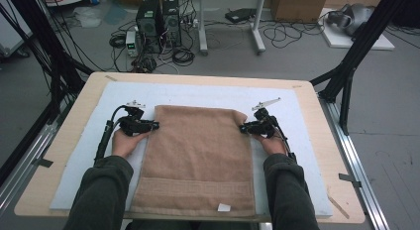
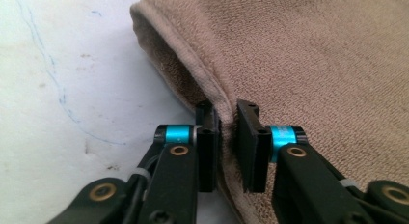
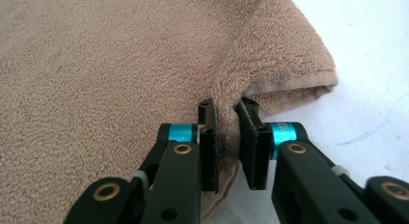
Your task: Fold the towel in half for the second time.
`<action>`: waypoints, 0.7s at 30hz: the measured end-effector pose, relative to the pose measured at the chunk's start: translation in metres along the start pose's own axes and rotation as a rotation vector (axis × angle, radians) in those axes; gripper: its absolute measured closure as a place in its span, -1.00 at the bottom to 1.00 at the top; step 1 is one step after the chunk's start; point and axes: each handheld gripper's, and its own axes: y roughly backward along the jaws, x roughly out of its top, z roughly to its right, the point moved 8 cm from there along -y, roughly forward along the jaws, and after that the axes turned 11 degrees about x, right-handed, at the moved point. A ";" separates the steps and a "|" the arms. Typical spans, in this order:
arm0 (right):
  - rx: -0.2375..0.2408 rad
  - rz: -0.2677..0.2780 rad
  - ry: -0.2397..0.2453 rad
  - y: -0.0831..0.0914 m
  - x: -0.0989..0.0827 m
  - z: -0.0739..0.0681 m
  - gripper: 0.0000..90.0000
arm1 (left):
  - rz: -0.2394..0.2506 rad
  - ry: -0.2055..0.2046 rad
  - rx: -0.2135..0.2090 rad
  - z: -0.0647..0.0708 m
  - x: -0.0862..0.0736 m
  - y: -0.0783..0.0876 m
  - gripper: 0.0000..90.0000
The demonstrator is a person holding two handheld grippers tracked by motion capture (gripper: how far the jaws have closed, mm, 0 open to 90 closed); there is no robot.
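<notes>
Pinching tan towel (image 1: pixel 198 155) edges w/ both: left gripper (image 1: pixel 154 125) & right gripper (image 1: pixel 242 127) jaws nearly closed, hem clamped btwn each pair.

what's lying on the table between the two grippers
Just the tan towel spans from the left gripper to the right gripper, seen in the high view.

Towel (image 1: pixel 198 155) near edge hangs off table (image 1: pixel 317 116) front, cut by frame bottom; small white tag (image 1: pixel 224 207) too tiny to read.

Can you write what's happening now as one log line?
left gripper: shut on towel left edge | right gripper: shut on towel right edge | towel: flat on table
</notes>
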 end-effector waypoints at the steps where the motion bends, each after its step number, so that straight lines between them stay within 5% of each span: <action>1: 0.005 0.002 -0.007 0.000 0.000 0.000 0.81 | -0.004 0.014 -0.007 0.000 0.000 0.000 0.81; 6: -0.001 0.011 -0.011 0.004 0.002 -0.001 0.84 | 0.002 0.024 -0.006 0.000 0.002 0.004 0.86; 14: 0.002 0.088 0.023 0.030 0.017 -0.016 0.84 | 0.095 0.024 -0.037 0.003 0.018 0.029 0.86; 21: 0.035 0.113 0.056 0.054 0.022 -0.043 0.84 | 0.153 -0.019 -0.065 0.012 0.023 0.061 0.86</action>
